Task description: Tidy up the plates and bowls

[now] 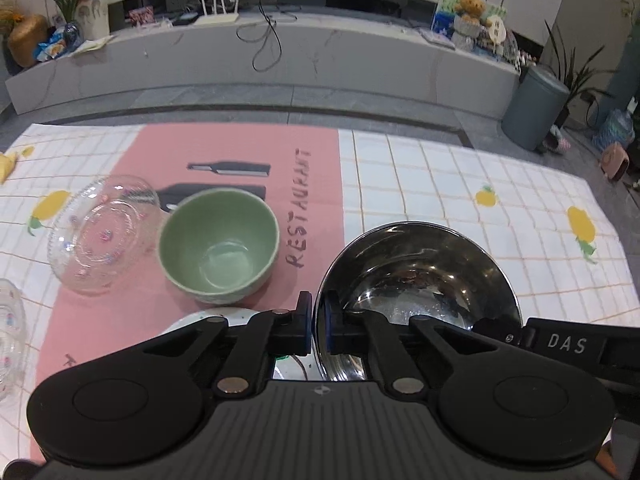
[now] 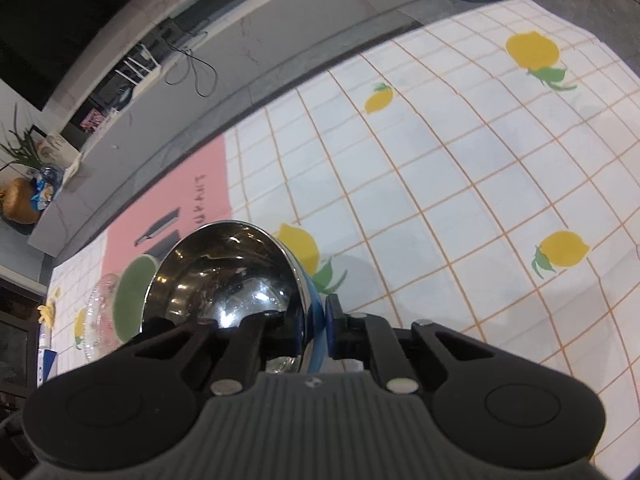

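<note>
Both grippers hold one shiny steel bowl (image 1: 416,276). My left gripper (image 1: 318,320) is shut on its near-left rim, one finger inside and one outside. My right gripper (image 2: 314,332) is shut on the right rim of the same steel bowl (image 2: 224,280), which is tilted above the cloth. A green bowl (image 1: 218,246) stands upright on the pink mat (image 1: 240,148). A clear glass plate (image 1: 102,236) lies just left of it. A white plate's rim (image 1: 216,316) peeks out under my left gripper. The green bowl (image 2: 132,300) and the glass plate (image 2: 100,320) also show in the right wrist view.
A checked lemon-print tablecloth (image 1: 460,184) covers the table. Another glass dish (image 1: 10,336) sits at the left edge. A grey bin (image 1: 534,108) stands on the floor beyond the far right corner. A long grey TV cabinet (image 1: 280,52) runs behind.
</note>
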The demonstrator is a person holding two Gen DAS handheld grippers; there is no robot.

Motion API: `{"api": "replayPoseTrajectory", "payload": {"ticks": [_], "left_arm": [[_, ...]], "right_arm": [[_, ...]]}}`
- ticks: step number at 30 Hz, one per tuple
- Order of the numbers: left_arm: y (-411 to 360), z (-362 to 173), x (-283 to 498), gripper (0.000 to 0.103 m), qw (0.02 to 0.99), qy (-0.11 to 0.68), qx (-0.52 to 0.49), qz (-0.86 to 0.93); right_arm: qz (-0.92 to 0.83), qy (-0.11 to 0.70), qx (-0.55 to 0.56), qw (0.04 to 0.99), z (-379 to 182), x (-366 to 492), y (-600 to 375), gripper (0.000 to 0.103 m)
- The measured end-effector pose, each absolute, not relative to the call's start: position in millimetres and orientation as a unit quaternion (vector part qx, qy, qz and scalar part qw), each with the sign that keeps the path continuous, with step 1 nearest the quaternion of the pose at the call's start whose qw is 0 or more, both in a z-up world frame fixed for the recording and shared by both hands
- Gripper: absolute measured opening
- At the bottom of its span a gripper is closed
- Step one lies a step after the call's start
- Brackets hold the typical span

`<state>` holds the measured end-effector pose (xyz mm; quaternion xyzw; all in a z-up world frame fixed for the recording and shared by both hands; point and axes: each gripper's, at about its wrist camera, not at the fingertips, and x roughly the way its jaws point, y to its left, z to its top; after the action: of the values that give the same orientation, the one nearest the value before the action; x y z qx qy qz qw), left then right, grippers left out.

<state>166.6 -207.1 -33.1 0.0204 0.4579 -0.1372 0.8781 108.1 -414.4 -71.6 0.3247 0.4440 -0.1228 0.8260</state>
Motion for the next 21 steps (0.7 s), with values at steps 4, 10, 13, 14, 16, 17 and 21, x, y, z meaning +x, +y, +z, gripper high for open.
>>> {"api": "replayPoseTrajectory", "payload": {"ticks": [4,10,13,14,16,17,21], "left_arm": [[-194,-14,154,0.005,0.885,0.445,0.003,-0.135],[-168,9,136,0.005,0.894,0.429,-0.013,-0.128],[-153,17,125,0.005,0.897,0.423,-0.021,-0.124],[-147,19,122,0.005,0.899,0.42,-0.024,-0.122],[-136,23,116,0.005,0.9,0.418,-0.03,-0.118],[-130,25,111,0.005,0.901,0.416,-0.034,-0.116],[-104,32,93,0.006,0.907,0.405,-0.04,-0.105]], "right_arm": [[-0.11,0.425,0.319,0.84,-57,100,-407,0.007],[-0.074,0.408,0.328,0.849,-40,84,-391,0.006],[-0.059,0.399,0.323,0.856,-32,74,-378,0.006],[-0.053,0.397,0.32,0.859,-29,71,-373,0.006],[-0.04,0.391,0.31,0.866,-22,65,-362,0.007],[-0.034,0.389,0.305,0.868,-19,62,-356,0.007],[0.001,0.385,0.299,0.873,-11,54,-336,0.007]]}}
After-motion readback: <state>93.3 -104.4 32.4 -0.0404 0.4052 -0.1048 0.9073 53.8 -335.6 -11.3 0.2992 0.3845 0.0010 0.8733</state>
